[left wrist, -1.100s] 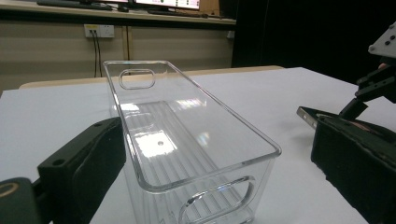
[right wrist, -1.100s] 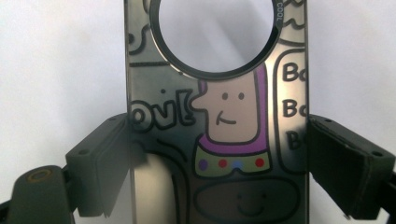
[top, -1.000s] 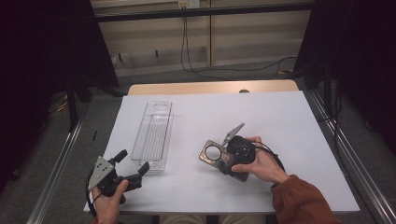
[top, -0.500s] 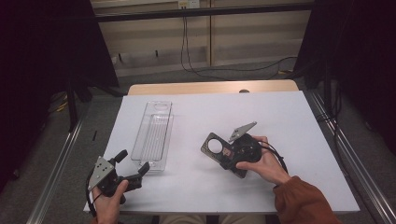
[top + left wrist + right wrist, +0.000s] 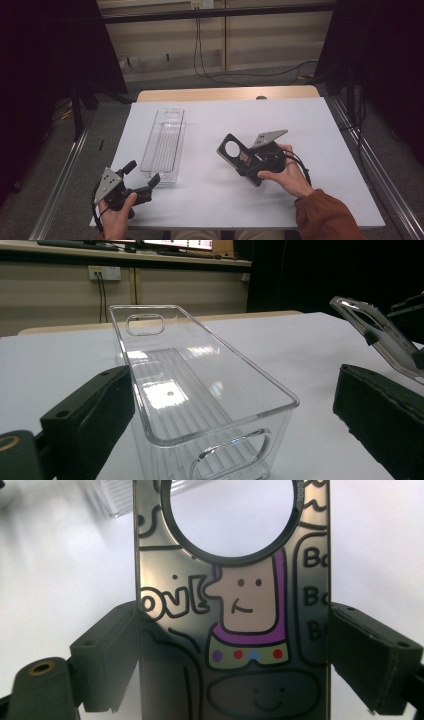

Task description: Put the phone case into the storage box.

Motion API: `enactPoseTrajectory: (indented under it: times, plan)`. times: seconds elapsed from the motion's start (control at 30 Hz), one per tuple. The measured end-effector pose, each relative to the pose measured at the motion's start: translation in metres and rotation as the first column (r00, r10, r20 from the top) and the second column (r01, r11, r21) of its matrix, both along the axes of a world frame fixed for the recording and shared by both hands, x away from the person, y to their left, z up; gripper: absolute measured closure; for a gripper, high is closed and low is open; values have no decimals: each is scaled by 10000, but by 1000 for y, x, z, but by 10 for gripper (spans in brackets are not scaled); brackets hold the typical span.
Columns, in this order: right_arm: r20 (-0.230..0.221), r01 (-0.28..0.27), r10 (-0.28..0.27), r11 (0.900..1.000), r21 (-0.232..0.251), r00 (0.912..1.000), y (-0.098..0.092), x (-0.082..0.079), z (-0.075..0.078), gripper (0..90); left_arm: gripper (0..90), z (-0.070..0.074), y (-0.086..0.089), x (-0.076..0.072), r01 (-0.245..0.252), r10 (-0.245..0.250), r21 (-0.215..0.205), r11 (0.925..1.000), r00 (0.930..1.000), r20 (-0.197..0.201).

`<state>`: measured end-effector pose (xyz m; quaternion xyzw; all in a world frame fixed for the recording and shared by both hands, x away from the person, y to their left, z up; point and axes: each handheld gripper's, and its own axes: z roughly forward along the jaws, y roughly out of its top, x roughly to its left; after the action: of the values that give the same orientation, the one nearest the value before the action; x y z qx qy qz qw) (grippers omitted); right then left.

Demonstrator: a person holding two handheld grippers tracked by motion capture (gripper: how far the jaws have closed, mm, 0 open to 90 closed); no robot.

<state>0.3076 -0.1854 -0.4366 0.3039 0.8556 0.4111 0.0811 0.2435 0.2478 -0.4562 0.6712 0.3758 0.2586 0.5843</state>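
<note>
High view | right gripper (image 5: 250, 162) clamps phone case (image 5: 235, 151) by its edges, above bench (image 5: 300, 125), beside clear tray (image 5: 165, 142) | left gripper (image 5: 142, 177) open at tray end | probably tray-bound: lower case level, release late.

On the table (image 5: 310, 125), the phone case (image 5: 235, 152) lies right of the clear bin (image 5: 165, 145), the left gripper (image 5: 142, 182) just before the bin's near end.

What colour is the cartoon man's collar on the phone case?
Purple, over a green band with coloured dots, on the dark phone case. The right gripper view shows it best.
</note>
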Motion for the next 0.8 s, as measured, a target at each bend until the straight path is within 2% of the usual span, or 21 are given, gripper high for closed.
enactPoseTrajectory:
  times: [0.17,0.23,0.33,0.47,0.6,0.73,0.8]
  plan:
    - [286,105,-116,9992,397,9995,-4,-1,-1,123,33,0,0,0,-4,4,-99,10000,10000,33]
    - [255,75,-93,9977,674,9996,-5,-2,-1,123,33,0,0,0,70,-70,2,10000,10000,27]
    - [487,37,-68,9980,629,9988,-3,-6,-2,123,33,0,0,0,112,-112,-43,9999,9999,30]
    - [864,104,-188,9953,961,9961,-3,-10,-3,123,33,0,-1,0,77,-77,-92,9999,10000,50]
    - [1249,-88,-105,9883,1526,9921,-4,-14,-4,122,33,0,-1,0,161,-161,23,9999,9999,21]
    - [1563,-293,42,9869,1583,9877,-2,-21,-5,123,33,1,-4,0,276,-276,-38,9996,9996,84]
    - [1601,-342,60,9842,1740,9871,-3,-24,-6,122,33,2,-6,-1,336,-337,137,9993,9994,72]
